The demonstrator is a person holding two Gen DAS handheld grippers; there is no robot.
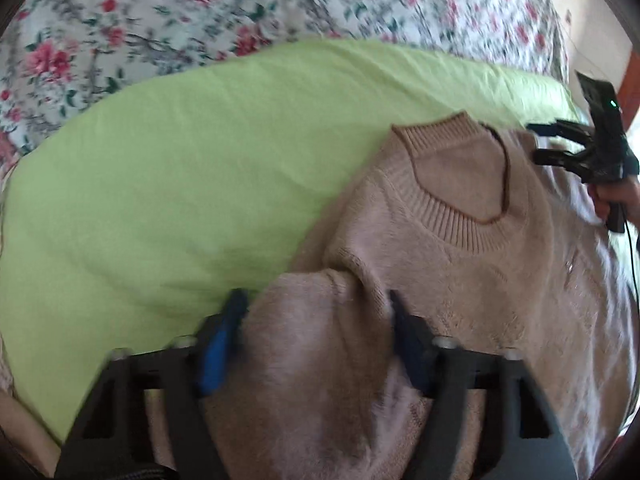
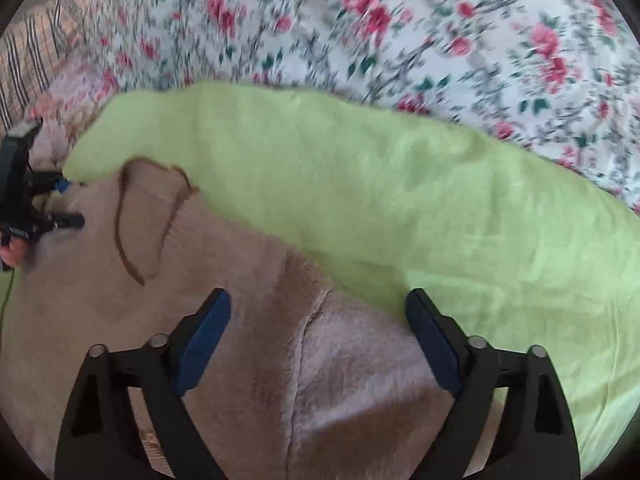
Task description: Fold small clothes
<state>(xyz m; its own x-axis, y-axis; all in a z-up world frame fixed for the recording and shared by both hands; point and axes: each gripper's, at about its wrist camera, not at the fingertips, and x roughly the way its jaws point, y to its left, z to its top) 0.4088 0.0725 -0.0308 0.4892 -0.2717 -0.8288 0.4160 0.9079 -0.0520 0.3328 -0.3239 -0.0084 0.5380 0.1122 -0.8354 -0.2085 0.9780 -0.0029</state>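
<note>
Knitwear is lying in front of you: a beige sweater (image 1: 460,248) is spreading across a light green sheet (image 1: 180,184), which is itself covering a floral bedspread (image 1: 168,4) patterned with pink roses. The sweater's ribbed collar (image 1: 452,220) is facing the left wrist camera, edged with a darker brown line.

You are holding the left gripper (image 1: 316,304) low over the shoulder of the sweater, with its jaws standing well apart. A raised hump of the knit, the shoulder and upper sleeve, is sitting between the two fingers, and the blue pads (image 1: 220,344) are blurring at the fabric's edge. Whether they are pressing on the cloth I cannot tell; nothing is being pinched between them.

You are keeping the right gripper (image 2: 318,308) wide apart too, hovering above the other side of the sweater (image 2: 200,312), where a seam is running between the fingers. Its left finger is over the knit and its right finger is at the border where sweater is meeting the green sheet (image 2: 400,184). It is gripping nothing.

Each camera is catching the other gripper beside the collar, at the frame's edge, with your hand (image 1: 620,200) on the grip. A striped cloth (image 2: 28,56) is showing at the far left of the right wrist view.
</note>
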